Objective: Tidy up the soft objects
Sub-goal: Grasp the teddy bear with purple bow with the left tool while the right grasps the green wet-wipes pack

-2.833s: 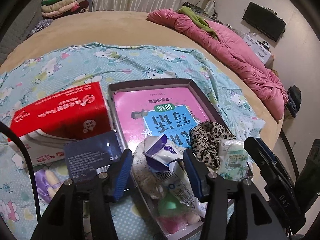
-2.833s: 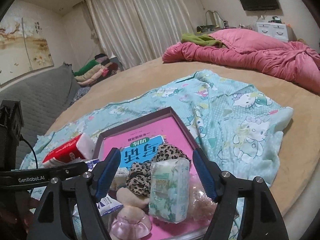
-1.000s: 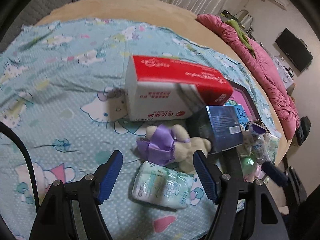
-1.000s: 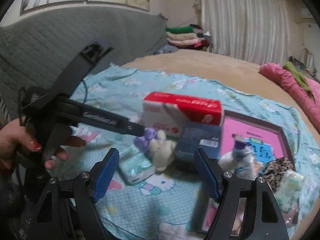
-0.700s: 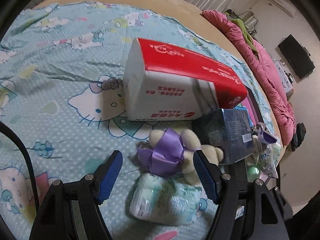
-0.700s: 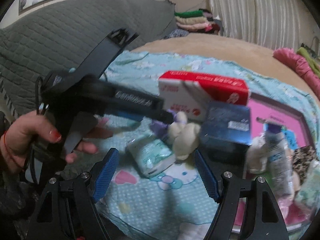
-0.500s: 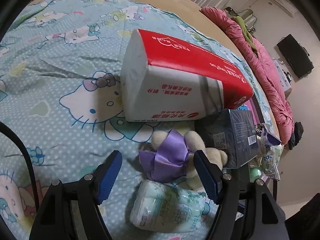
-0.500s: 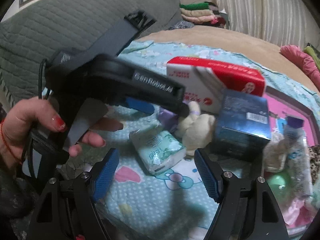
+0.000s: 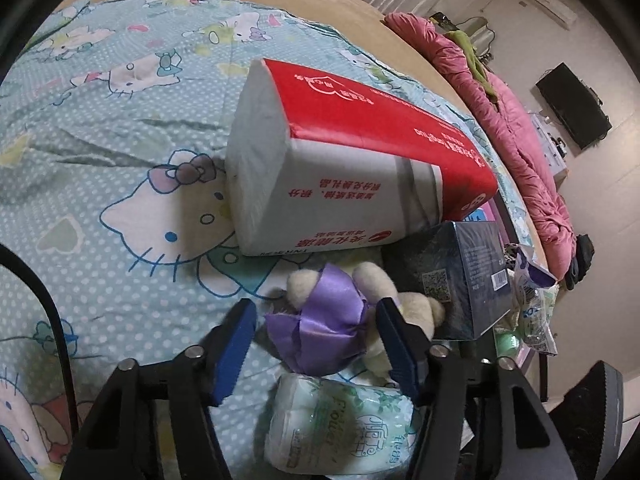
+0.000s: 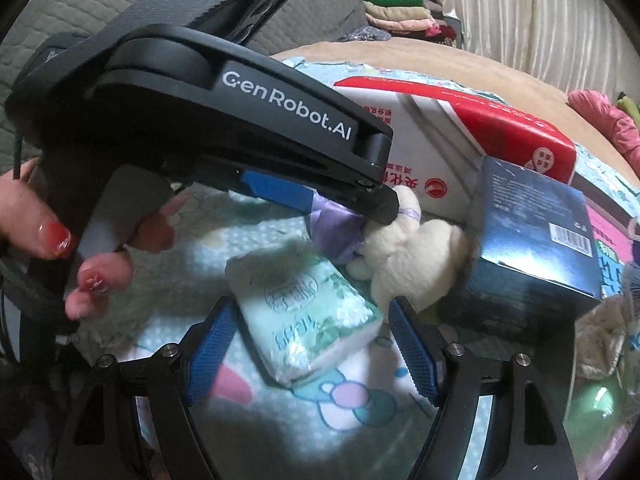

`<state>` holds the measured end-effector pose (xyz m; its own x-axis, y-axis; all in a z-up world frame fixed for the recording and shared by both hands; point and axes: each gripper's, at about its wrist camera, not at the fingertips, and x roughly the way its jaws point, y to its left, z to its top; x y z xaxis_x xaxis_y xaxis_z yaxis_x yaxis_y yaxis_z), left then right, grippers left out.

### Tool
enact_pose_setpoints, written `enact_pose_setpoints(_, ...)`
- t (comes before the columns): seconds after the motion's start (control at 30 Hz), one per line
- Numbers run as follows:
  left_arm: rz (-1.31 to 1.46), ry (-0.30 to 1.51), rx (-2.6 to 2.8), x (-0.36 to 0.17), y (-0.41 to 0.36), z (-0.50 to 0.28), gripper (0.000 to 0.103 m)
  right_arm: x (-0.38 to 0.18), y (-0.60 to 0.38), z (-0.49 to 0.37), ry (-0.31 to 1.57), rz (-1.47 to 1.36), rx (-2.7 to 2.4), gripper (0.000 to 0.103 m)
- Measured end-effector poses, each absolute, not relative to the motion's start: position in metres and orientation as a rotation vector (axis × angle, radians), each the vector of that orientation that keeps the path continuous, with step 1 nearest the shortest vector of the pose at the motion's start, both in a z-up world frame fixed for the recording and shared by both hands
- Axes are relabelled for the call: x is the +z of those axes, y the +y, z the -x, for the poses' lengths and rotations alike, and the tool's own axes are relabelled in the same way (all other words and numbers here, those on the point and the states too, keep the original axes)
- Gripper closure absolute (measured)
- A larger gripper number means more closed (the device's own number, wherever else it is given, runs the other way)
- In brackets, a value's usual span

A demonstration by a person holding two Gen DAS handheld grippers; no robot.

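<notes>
A cream plush toy point(image 9: 320, 316) with a purple ribbon lies on the cartoon-print sheet, in front of a red and white tissue brick point(image 9: 360, 152). My left gripper point(image 9: 316, 340) straddles the toy and its jaws are closing. The right pad touches the plush and the left pad stands a sliver off the ribbon. Just in front lies a small green-print tissue pack point(image 9: 340, 424). In the right wrist view my right gripper point(image 10: 312, 340) is open, one finger on each side of that tissue pack point(image 10: 304, 312). The left gripper point(image 10: 360, 216) reaches across onto the plush toy point(image 10: 416, 256).
A dark blue box point(image 9: 460, 280) leans against the plush toy's right side. Behind it a pink-lined tray point(image 10: 608, 232) holds pouches and other soft items. A hand point(image 10: 52, 236) grips the left tool. A pink quilt point(image 9: 520, 128) lies along the bed's far right edge.
The left gripper came down onto the plush toy and its jaws narrowed around it. The right gripper dropped lower and closer, so the small tissue pack now sits between its fingers.
</notes>
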<state>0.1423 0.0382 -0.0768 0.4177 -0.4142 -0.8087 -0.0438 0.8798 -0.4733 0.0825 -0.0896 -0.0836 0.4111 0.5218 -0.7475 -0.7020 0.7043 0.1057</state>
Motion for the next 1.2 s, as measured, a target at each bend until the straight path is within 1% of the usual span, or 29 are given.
enact_pose_setpoints(0.03, 0.47, 1.127, -0.249, -0.077, 0.039, -0.143, 0.05, -0.084, -0.089, -0.084, 0.849, 0.228, 0.782, 0.023)
enact_pose_setpoints(0.1, 0.471, 1.124, -0.249, -0.077, 0.039, -0.144, 0.051, -0.085, -0.089, -0.089, 0.856, 0.195, 0.796, 0.023)
enact_pose_setpoints(0.13, 0.469, 1.121, -0.25, -0.077, 0.038, -0.144, 0.053, -0.085, -0.089, -0.09, 0.857, 0.185, 0.806, 0.025)
enact_pose_setpoints(0.17, 0.47, 1.118, -0.253, -0.077, 0.037, -0.144, 0.058, -0.084, -0.087, -0.092, 0.856, 0.183, 0.813, 0.031)
enact_pose_setpoints(0.2, 0.471, 1.115, -0.254, -0.076, 0.037, -0.143, 0.059, -0.084, -0.085, -0.091, 0.854, 0.189, 0.82, 0.036)
enact_pose_setpoints(0.27, 0.462, 1.103, -0.253, -0.075, 0.035, -0.142, 0.064, -0.083, -0.082, -0.09, 0.853, 0.199, 0.847, 0.039)
enact_pose_setpoints(0.4, 0.479, 1.084, -0.255, -0.072, 0.04, -0.137, 0.07, -0.08, -0.079, -0.09, 0.859, 0.211, 0.858, 0.043)
enact_pose_setpoints(0.43, 0.478, 1.079, -0.255, -0.07, 0.041, -0.134, 0.074, -0.079, -0.081, -0.091, 0.862, 0.207, 0.859, 0.044)
enact_pose_setpoints(0.47, 0.468, 1.073, -0.245, -0.068, 0.041, -0.132, 0.083, -0.078, -0.082, -0.092, 0.863, 0.203, 0.852, 0.045)
enact_pose_setpoints(0.6, 0.467, 1.069, -0.246, -0.066, 0.044, -0.125, 0.085, -0.073, -0.094, -0.095, 0.868, 0.183, 0.832, 0.046)
enact_pose_setpoints(0.83, 0.538, 1.076, -0.253, -0.076, 0.054, -0.125, 0.085, -0.071, -0.101, -0.095, 0.887, 0.199, 0.816, 0.046)
enact_pose_setpoints(0.9, 0.556, 1.074, -0.259, -0.079, 0.055, -0.126, 0.083, -0.072, -0.101, -0.095, 0.893, 0.2, 0.819, 0.046)
enact_pose_setpoints(0.93, 0.565, 1.078, -0.261, -0.081, 0.056, -0.127, 0.078, -0.072, -0.099, -0.093, 0.894, 0.199, 0.82, 0.046)
enact_pose_setpoints(1.0, 0.581, 1.074, -0.261, -0.083, 0.059, -0.129, 0.073, -0.073, -0.099, -0.094, 0.897, 0.194, 0.822, 0.046)
enact_pose_setpoints(1.1, 0.632, 1.07, -0.302, -0.089, 0.062, -0.132, 0.055, -0.074, -0.095, -0.097, 0.908, 0.175, 0.825, 0.046)
enact_pose_setpoints(1.13, 0.648, 1.067, -0.334, -0.091, 0.06, -0.134, 0.044, -0.075, -0.095, -0.094, 0.911, 0.169, 0.824, 0.046)
enact_pose_setpoints(1.17, 0.647, 1.063, -0.35, -0.091, 0.058, -0.135, 0.036, -0.076, -0.096, -0.094, 0.913, 0.166, 0.824, 0.046)
enact_pose_setpoints(1.2, 0.631, 1.061, -0.365, -0.09, 0.053, -0.136, 0.033, -0.077, -0.097, -0.095, 0.914, 0.163, 0.825, 0.046)
